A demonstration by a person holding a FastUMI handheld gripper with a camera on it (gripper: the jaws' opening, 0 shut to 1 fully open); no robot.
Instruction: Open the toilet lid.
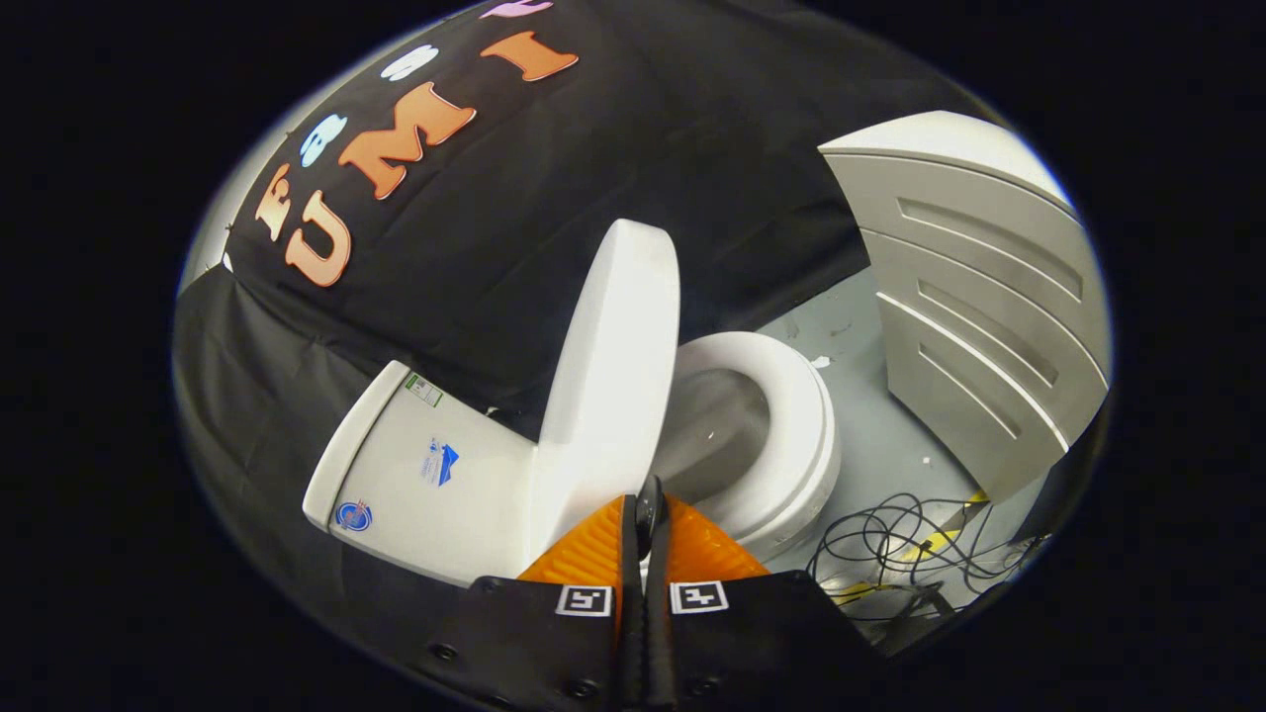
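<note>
Lid (613,366) at frame centre, raised near upright off the seat (791,435), gripper (648,509) fingers together at its lower edge; I'd keep pushing it gently back toward the tank (435,475).

Nothing can be read. The white ceramic toilet tank (425,475) carries three small stickers, green-edged, blue and round, too small to make out. Square black-and-white markers sit on the claw (645,514).

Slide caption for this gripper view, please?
Toilet lid raised off the seat, tank behind it; gripper with jaws closed at the lid's edge.
</note>
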